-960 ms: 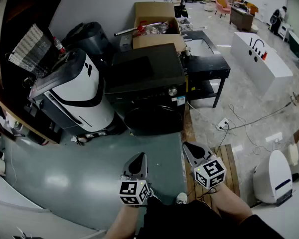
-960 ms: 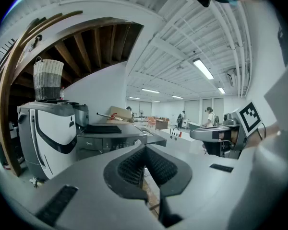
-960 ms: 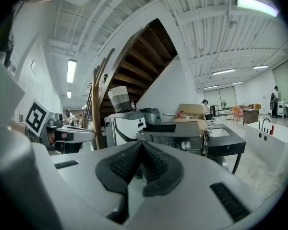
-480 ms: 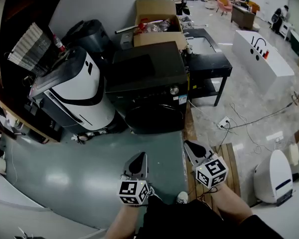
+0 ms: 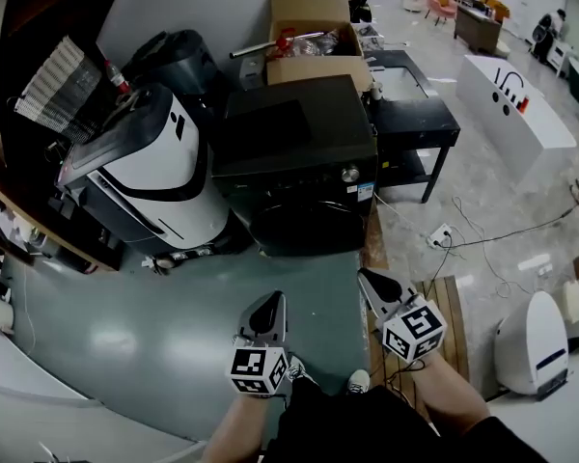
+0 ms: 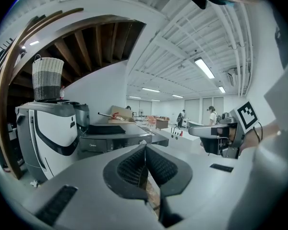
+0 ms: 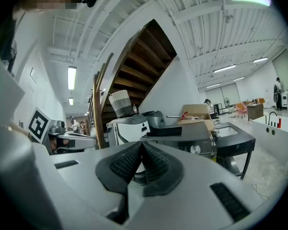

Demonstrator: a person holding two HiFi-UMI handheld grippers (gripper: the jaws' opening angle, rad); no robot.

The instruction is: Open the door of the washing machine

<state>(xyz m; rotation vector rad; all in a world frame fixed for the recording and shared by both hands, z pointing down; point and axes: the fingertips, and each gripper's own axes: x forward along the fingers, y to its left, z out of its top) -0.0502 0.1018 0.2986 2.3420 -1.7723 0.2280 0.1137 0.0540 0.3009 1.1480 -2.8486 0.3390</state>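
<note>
A black front-loading washing machine (image 5: pixel 294 152) stands ahead of me, its round door (image 5: pixel 309 225) closed and a silver knob (image 5: pixel 348 174) on its front panel. It also shows in the left gripper view as the washing machine (image 6: pixel 113 137) and in the right gripper view as the washing machine (image 7: pixel 182 140). My left gripper (image 5: pixel 267 309) is shut and empty, held well short of the machine above the green floor. My right gripper (image 5: pixel 374 285) is also shut and empty, to the right and just as far from the door.
A white and black appliance (image 5: pixel 140 177) stands left of the washer. A cardboard box (image 5: pixel 314 37) sits behind it. A black table (image 5: pixel 410 114) is to its right. Cables and a power strip (image 5: pixel 442 235) lie on the floor, with a wooden pallet (image 5: pixel 458 321) beside me.
The washing machine looks slightly larger and nearer in the head view. Both grippers stay shut and keep their places in front of me.
</note>
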